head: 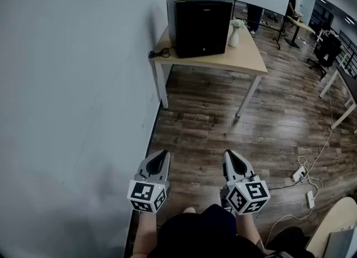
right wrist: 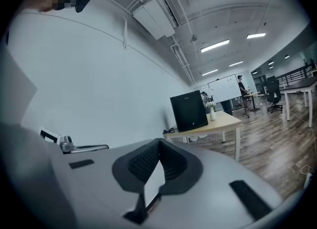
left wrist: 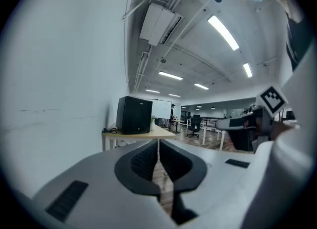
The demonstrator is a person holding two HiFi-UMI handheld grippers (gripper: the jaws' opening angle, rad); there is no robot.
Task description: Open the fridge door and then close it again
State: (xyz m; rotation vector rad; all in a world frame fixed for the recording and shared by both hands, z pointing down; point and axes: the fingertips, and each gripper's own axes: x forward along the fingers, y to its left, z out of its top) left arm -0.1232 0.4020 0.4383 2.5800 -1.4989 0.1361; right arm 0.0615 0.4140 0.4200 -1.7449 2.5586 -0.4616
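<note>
A small black fridge (head: 199, 24) stands on a light wooden table (head: 245, 57) against the grey wall, its door closed; it also shows far ahead as the fridge (left wrist: 134, 115) and the fridge (right wrist: 188, 111) in the two gripper views. My left gripper (head: 162, 155) and right gripper (head: 230, 155) hover side by side low in the head view, well short of the table. Both are shut with nothing between the jaws; the left gripper (left wrist: 158, 143) and right gripper (right wrist: 159, 143) tips meet.
A white vase (head: 234, 36) with flowers stands on the table right of the fridge, and a black cable (head: 159, 53) lies at its left end. Power strips and cords (head: 304, 179) lie on the wood floor at right. People (head: 292, 1) stand by desks and a whiteboard far back.
</note>
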